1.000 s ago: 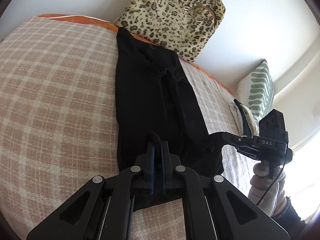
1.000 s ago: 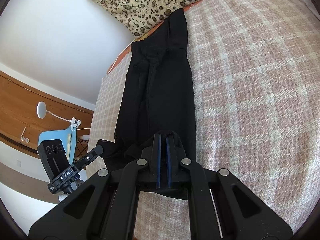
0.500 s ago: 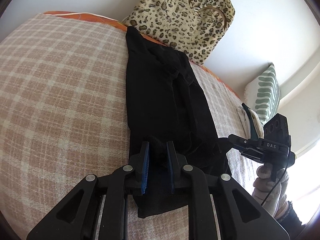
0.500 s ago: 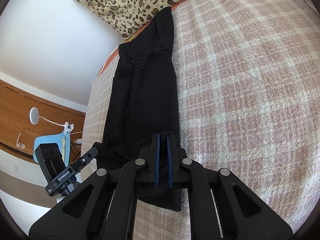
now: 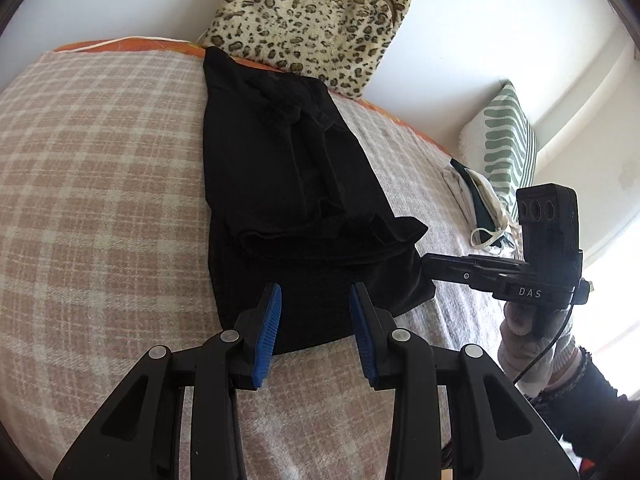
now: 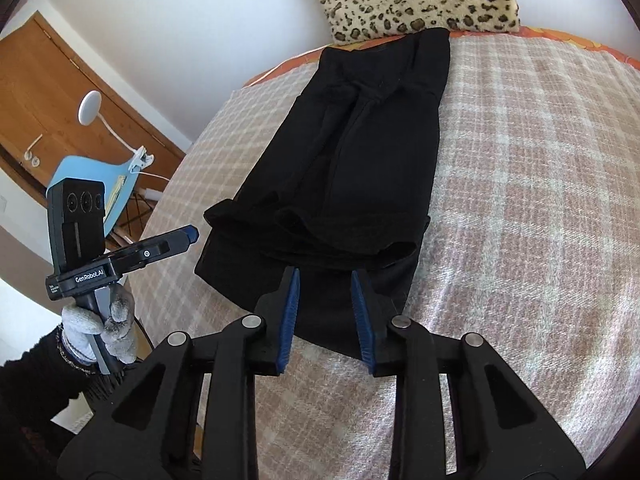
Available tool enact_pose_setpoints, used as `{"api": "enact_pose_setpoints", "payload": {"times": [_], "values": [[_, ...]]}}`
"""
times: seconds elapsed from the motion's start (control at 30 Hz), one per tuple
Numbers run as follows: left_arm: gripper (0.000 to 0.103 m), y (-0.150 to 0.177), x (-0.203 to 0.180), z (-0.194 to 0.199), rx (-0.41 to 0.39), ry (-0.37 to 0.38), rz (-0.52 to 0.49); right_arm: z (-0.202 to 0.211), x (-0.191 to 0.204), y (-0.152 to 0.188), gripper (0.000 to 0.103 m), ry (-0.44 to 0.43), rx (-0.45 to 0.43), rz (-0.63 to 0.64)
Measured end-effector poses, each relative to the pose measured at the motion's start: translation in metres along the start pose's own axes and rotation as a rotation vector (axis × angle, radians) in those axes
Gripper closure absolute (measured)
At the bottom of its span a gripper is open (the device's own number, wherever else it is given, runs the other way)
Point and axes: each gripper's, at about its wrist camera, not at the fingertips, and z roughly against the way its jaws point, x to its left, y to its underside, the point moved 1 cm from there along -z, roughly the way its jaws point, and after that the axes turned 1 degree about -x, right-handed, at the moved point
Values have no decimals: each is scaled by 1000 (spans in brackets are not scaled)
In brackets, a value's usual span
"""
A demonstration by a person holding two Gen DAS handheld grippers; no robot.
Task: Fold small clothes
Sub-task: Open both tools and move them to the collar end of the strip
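A black garment (image 5: 288, 184) lies lengthwise on the checked bed cover (image 5: 100, 184), with one end folded over its near part. It also shows in the right wrist view (image 6: 352, 168). My left gripper (image 5: 315, 292) is open and empty, just above the garment's near edge. My right gripper (image 6: 325, 280) is open and empty over the same near edge. In the left wrist view the right gripper (image 5: 436, 266) sits at the garment's right corner. In the right wrist view the left gripper (image 6: 192, 234) sits beside the garment's left corner.
A leopard-print bag (image 5: 312, 16) leans on the wall at the bed's far end. A green striped pillow (image 5: 504, 144) and a small pile of clothes (image 5: 480, 208) lie at the right. A blue chair (image 6: 92, 176), a white lamp and a wooden door (image 6: 48, 92) stand beside the bed.
Both grippers were shut on the garment's end and carried it forward. Both have now opened and let it go, leaving that end folded over the garment, and have drawn back.
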Motion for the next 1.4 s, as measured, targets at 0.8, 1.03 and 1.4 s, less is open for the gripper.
{"api": "enact_pose_setpoints", "payload": {"times": [0.8,1.03,1.4], "values": [[70,-46,20,-37,-54,-126,50,-33,-14,-48,82,155,-20,15],[70,-55,29,-31,-104,-229,27,-34,-12,-57,82,169,-29,21],[70,-55,54,-19,-122,-321,94,-24,-29,-58,86,226,-52,-51]]}}
